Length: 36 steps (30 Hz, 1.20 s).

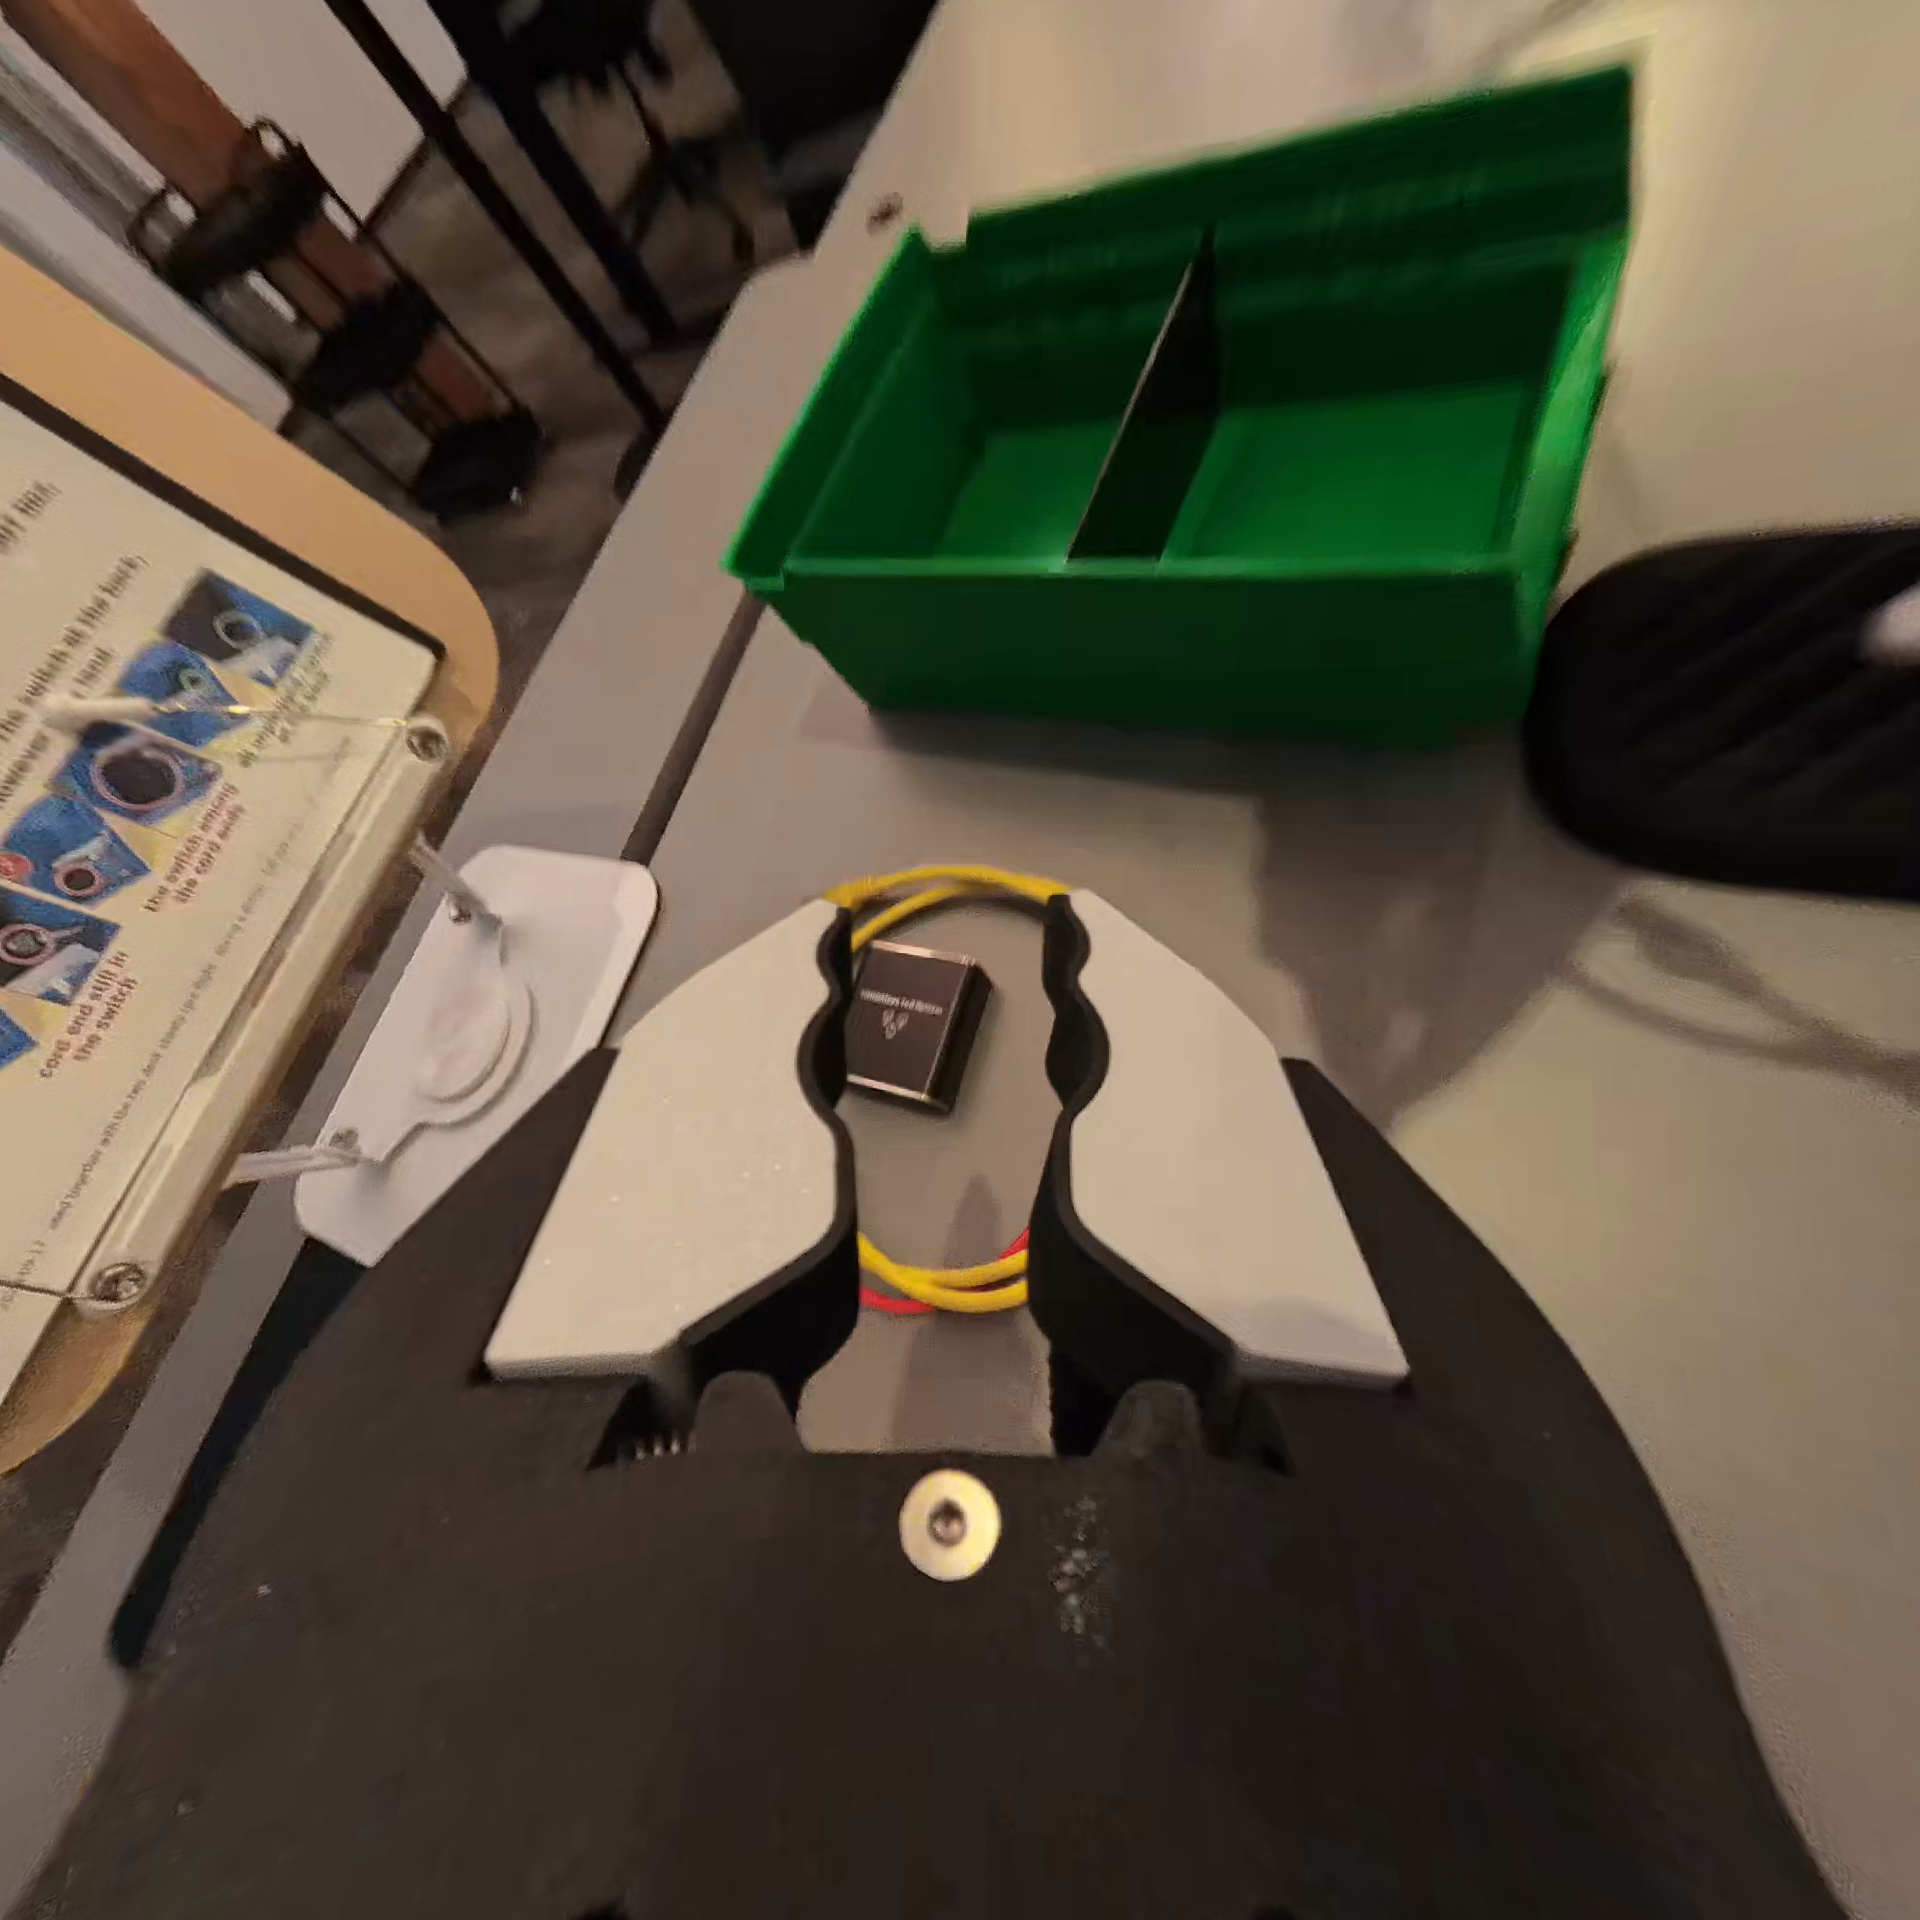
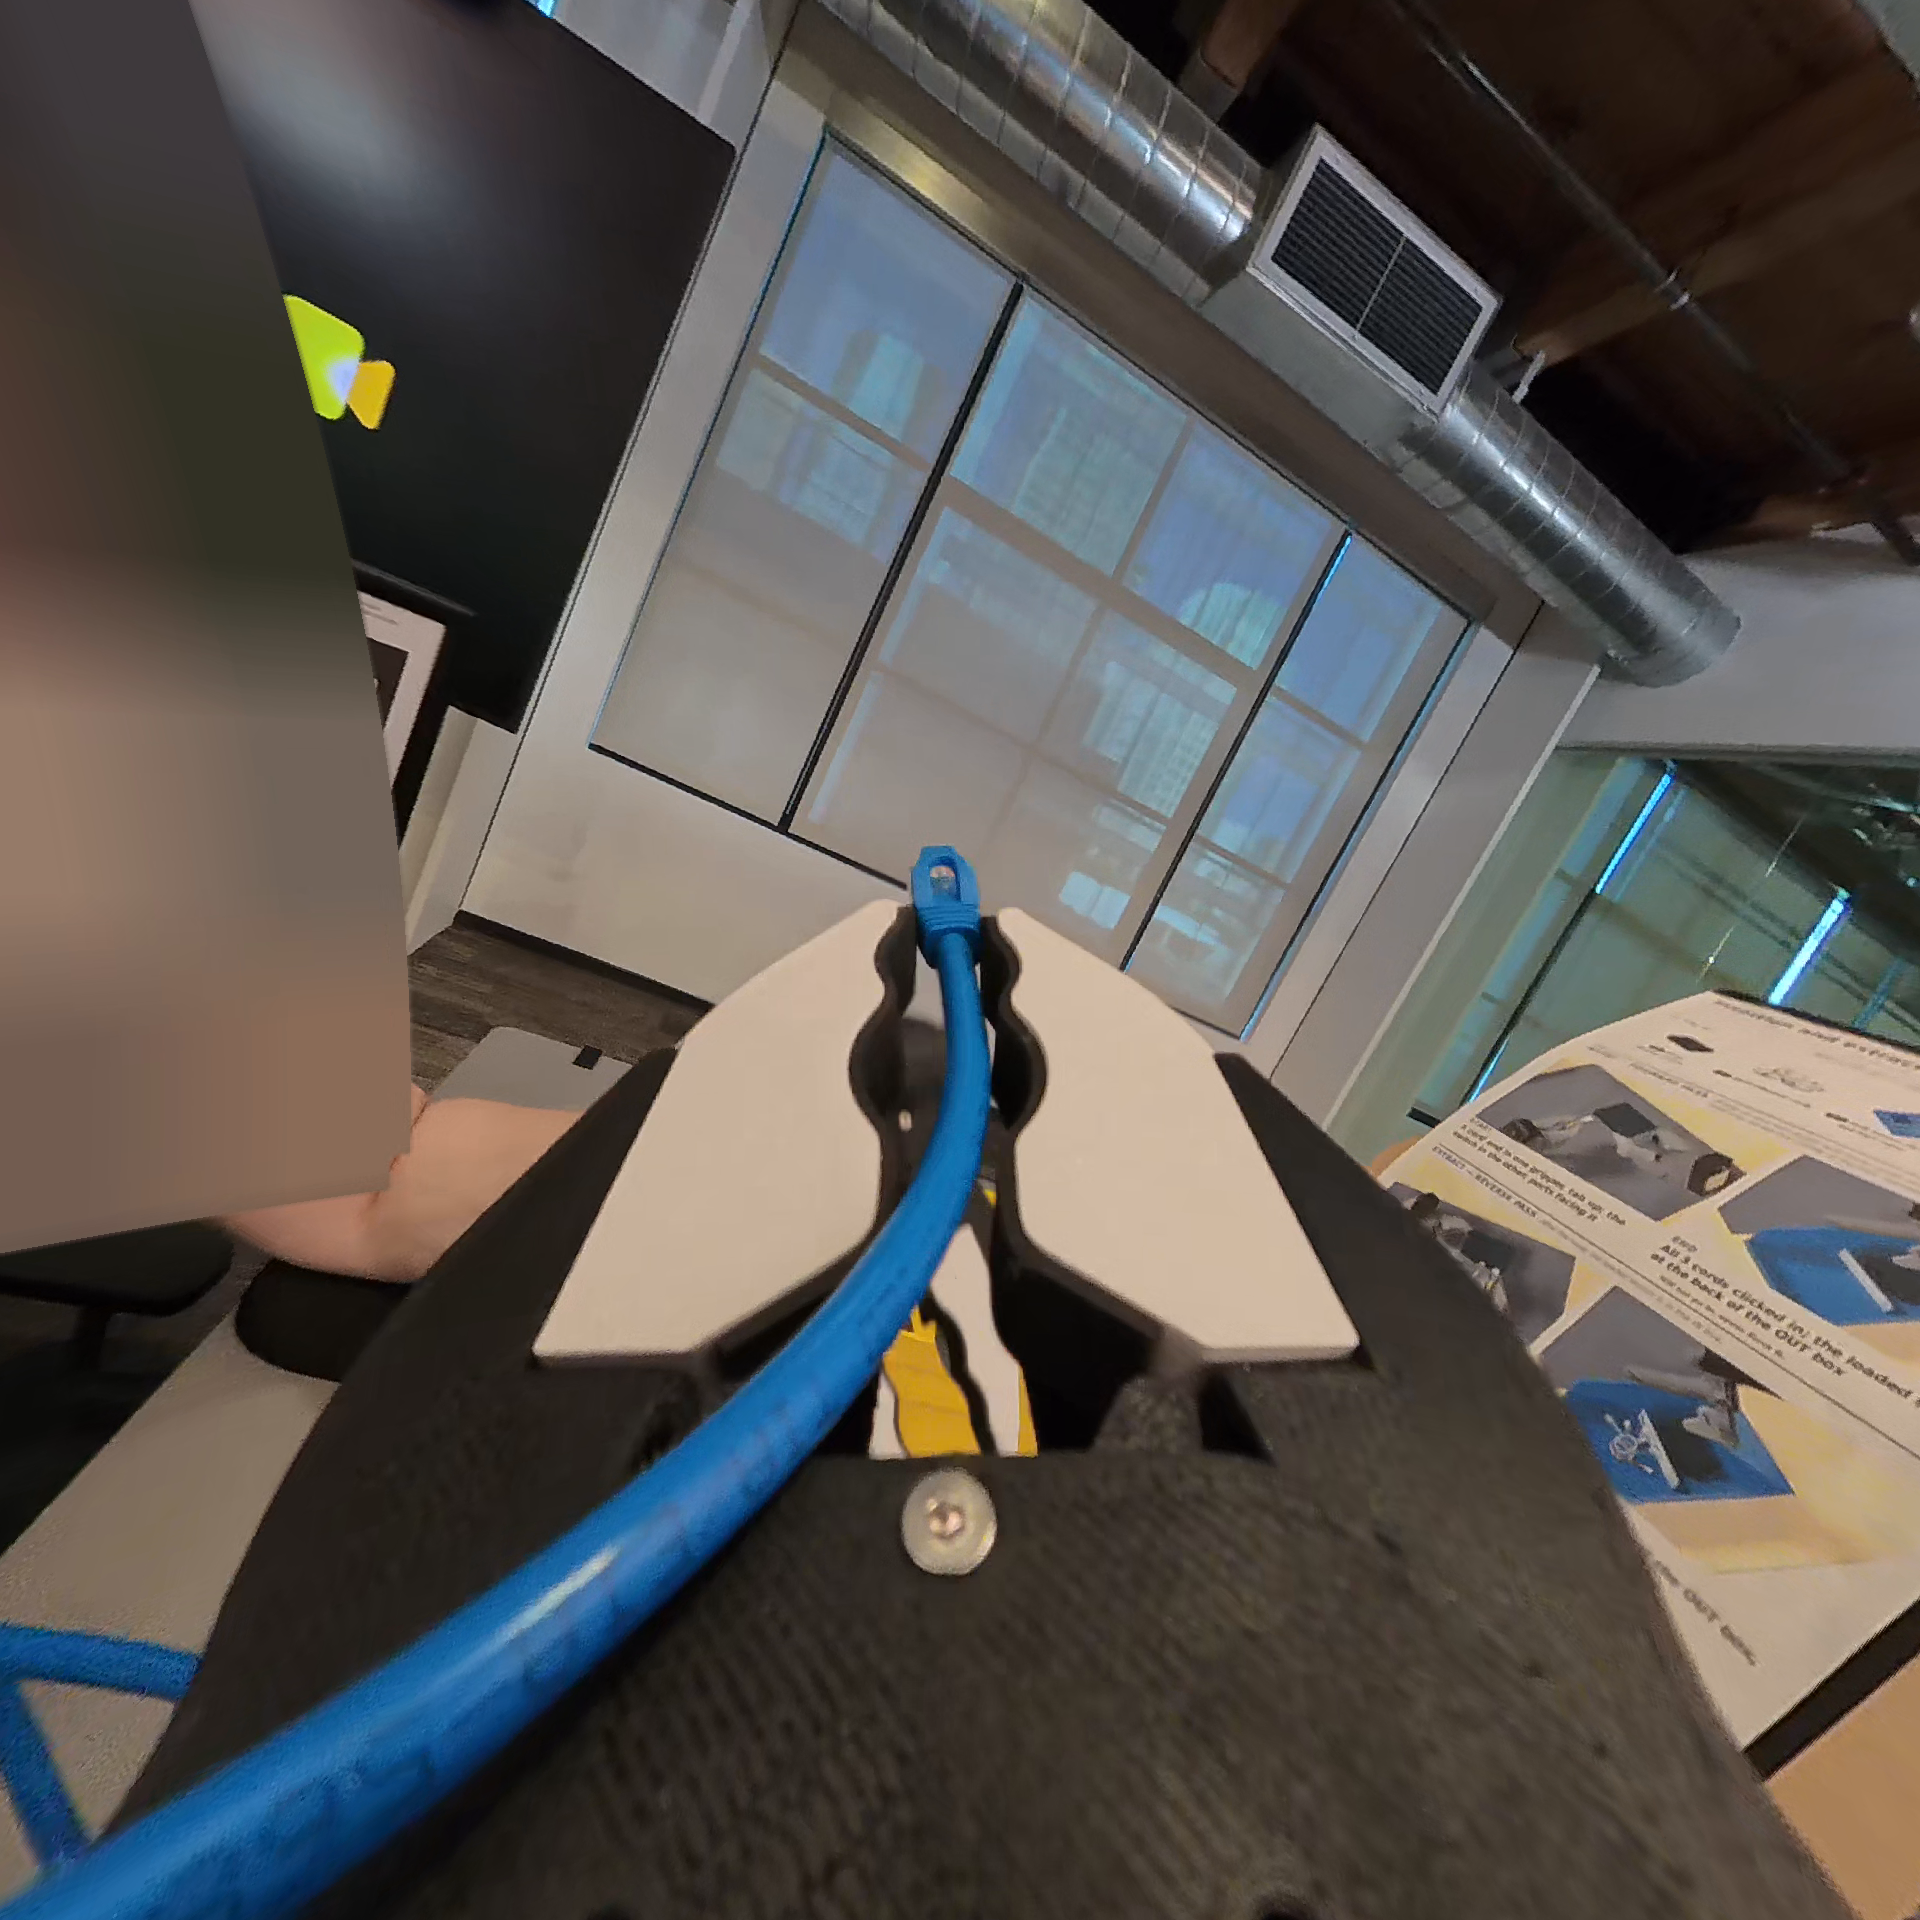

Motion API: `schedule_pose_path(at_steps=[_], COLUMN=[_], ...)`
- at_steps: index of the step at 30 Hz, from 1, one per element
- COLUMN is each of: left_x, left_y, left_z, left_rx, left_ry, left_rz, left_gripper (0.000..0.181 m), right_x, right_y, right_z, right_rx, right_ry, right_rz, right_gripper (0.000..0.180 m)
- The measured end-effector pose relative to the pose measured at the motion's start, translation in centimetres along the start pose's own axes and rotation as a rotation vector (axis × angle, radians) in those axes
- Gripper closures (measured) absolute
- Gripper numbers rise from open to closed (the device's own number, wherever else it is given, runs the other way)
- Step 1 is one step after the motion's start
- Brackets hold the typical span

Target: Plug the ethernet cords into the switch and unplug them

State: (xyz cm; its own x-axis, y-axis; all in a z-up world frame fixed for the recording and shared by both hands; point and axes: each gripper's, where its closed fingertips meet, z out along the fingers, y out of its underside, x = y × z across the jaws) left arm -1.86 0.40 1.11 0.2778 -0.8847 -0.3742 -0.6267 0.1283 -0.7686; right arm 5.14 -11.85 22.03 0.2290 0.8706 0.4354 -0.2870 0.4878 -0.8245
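A: Two grippers, one in each view. The left gripper (image 1: 951, 914) looks down at a grey table (image 1: 1299, 1039), and its claw is apart with nothing in it

B: What lies under it?

A: A small black switch (image 1: 914, 1029) lies flat on the table between the two fingers, closer to the left finger (image 1: 717, 1122). It does not look touched. A yellow cord (image 1: 951, 894) curls around the switch on the far side and comes back on the near side. A bit of a red cord (image 1: 904, 1301) peeks out near the yellow one

B: And farther away?

A: A green bin (image 1: 1195, 644) with a dark divider sits on the far side of the table. It is blurry. A sheet with pictures (image 1: 156, 831) stands on the left

B: What about the other one?

A: The right gripper (image 2: 951, 925) points up toward a big window (image 2: 1039, 582) and a silver pipe (image 2: 1455, 416) on the ceiling. Its claw is clamped together on a blue cord (image 2: 727, 1455). The blue plug (image 2: 940, 883) sticks out past the tips. The cord runs back over the gripper to the near left

B: Anything else?

A: Something yellow (image 2: 935, 1382) shows below, between the fingers, but I cannot tell what it is. A sheet with pictures is on the right there too
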Motion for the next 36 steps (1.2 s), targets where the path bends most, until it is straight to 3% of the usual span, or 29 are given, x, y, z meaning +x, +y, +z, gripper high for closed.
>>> schedule_pose_path(at_steps=[3,10,14,17,24,36], left_x=[1.5,0.0,-0.4,-1.4,-1.7,-1.5], left_y=[2.2,6.5,8.2,9.6,13.1,13.1], left_z=[2.9,7.5,10.1,11.8,13.4,13.9], left_rx=[-0.095,-0.395,-0.439,-0.452,-0.589,-0.641], left_ry=[0.035,0.082,0.263,0.309,0.360,0.434], left_rz=[0.034,0.148,0.094,0.076,0.132,0.132], left_gripper=[0.159,0.138,0.132,0.129,0.122,0.122], right_x=[-0.6,-1.2,-0.6,-0.5,0.0,0.4], right_y=[-1.1,-3.8,-3.6,-3.8,-4.0,-3.7], right_z=[-0.9,-4.1,-5.3,-6.0,-7.2,-7.5], right_rx=[0.017,0.098,0.092,0.105,0.127,0.127], right_ry=[-0.013,-0.039,-0.031,-0.027,-0.014,-0.009], right_rz=[-0.025,-0.069,-0.072,-0.078,-0.075,-0.073], right_gripper=[0.167,0.167,0.167,0.167,0.167,0.167])
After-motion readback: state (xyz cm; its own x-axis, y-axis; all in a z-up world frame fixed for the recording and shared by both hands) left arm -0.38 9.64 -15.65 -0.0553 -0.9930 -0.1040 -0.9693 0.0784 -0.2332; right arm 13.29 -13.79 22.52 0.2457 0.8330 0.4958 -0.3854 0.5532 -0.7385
